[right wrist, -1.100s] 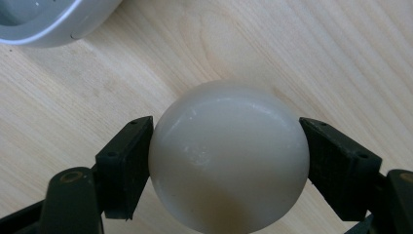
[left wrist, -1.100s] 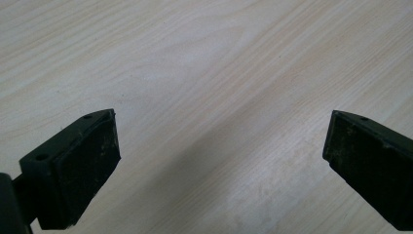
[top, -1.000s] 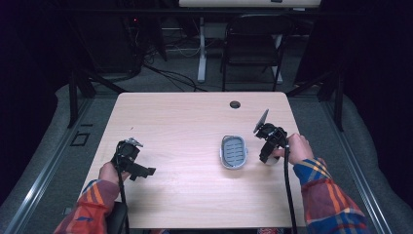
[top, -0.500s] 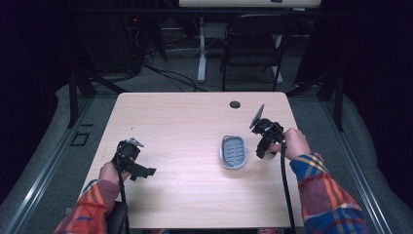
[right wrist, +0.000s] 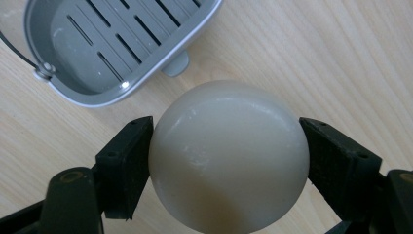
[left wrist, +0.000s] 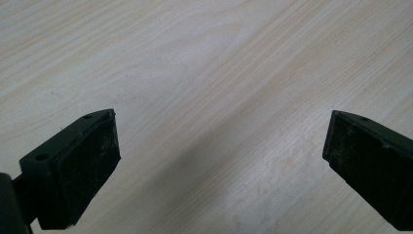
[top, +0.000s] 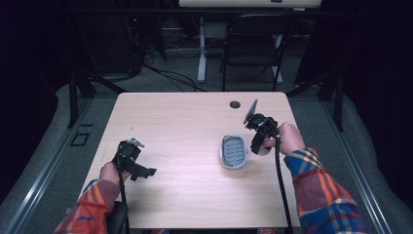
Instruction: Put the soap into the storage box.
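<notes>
A light wooden table (top: pixel 185 122) fills the middle of the high view, with a small dark round hole (top: pixel 235 104) near its far edge. Behind it, at upper centre, stands a black folding chair (top: pixel 253 48); loose cables (top: pixel 170 80) cross the grey floor (top: pixel 63 126).

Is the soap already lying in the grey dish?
No, the soap sits clamped between the right gripper jaws, beside the grey dish.

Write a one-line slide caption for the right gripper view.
Right gripper clamps a round cream soap above the wooden table, beside an empty grey slotted soap dish.
</notes>
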{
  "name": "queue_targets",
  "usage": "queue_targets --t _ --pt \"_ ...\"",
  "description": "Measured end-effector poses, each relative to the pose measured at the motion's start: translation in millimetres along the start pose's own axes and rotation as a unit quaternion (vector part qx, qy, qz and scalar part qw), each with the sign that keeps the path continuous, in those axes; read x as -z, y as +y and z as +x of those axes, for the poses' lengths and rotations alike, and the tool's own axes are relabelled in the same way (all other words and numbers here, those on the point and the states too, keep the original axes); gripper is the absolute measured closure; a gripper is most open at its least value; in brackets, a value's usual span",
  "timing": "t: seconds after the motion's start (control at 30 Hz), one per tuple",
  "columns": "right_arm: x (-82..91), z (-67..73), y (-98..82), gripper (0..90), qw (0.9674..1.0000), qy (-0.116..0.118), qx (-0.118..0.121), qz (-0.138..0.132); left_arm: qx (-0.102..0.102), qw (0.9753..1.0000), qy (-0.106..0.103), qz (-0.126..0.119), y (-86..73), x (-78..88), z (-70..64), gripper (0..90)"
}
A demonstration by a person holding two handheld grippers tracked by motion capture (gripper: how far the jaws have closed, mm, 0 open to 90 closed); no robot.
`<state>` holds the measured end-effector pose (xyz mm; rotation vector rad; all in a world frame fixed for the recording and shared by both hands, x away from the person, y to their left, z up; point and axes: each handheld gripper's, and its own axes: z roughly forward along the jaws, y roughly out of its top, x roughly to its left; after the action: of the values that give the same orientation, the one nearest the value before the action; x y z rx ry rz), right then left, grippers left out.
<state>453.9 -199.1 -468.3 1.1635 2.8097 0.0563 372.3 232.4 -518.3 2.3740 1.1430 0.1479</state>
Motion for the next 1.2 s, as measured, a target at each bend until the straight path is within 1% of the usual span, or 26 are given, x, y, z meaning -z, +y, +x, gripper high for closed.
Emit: queue_targets --t 0.03,0.17,0.37,0.4,0.5,0.57,0.6,0.77,0.9,1.07,1.1,1.17,1.2 --pt "2.6 -0.4 2.5 23.1 0.9999 0.000 0.009 0.013 0.000 1.0000 0.000 0.000 -0.1 -0.1 0.0 0.1" --pt "4.9 2.7 8.4 23.0 0.9999 -0.001 0.011 0.004 0.000 1.0000 0.000 0.000 -0.2 0.0 -0.1 0.1" --pt "7.8 7.7 17.5 23.0 0.9997 -0.005 0.024 0.007 0.000 1.0000 -0.001 0.000 -0.1 -0.1 -0.1 0.1" --pt "8.4 10.7 21.7 23.0 0.9996 -0.004 0.025 0.009 0.000 1.0000 -0.001 0.000 -0.1 -0.1 -0.1 0.1" --pt "8.9 13.5 27.3 23.1 0.9993 -0.004 0.034 0.015 0.000 1.0000 -0.002 0.000 -0.3 -0.2 0.0 0.1" --pt "8.7 14.7 29.1 23.1 0.9993 -0.004 0.035 0.014 0.000 1.0000 -0.002 0.000 -0.1 -0.2 -0.1 0.1" --pt "7.9 17.4 32.8 23.1 0.9992 -0.003 0.037 0.012 -0.001 1.0000 -0.001 0.001 0.0 -0.3 -0.3 0.1" --pt "8.5 23.7 42.8 23.0 0.9986 -0.003 0.051 0.013 -0.001 1.0000 -0.002 0.001 -0.1 -0.4 0.1 0.1" --pt "8.1 28.7 49.3 23.0 0.9983 0.004 0.057 0.011 -0.002 1.0000 -0.002 0.002 0.0 -0.7 -0.3 0.1" --pt "4.0 35.4 56.2 23.0 0.9978 0.007 0.064 0.012 -0.001 1.0000 -0.002 0.002 0.0 -0.8 -0.2 0.1" --pt "3.3 35.8 57.5 23.0 0.9975 0.006 0.069 0.014 -0.001 1.0000 -0.002 0.002 0.0 -0.8 -0.2 0.1" --pt "1.9 37.0 59.0 23.0 0.9975 0.009 0.070 0.013 -0.001 1.0000 -0.002 0.003 0.0 -1.2 -0.3 0.1" --pt "0.5 37.9 59.7 23.0 0.9976 0.014 0.067 0.009 -0.001 1.0000 -0.002 0.003 0.0 -1.3 -0.3 0.1"
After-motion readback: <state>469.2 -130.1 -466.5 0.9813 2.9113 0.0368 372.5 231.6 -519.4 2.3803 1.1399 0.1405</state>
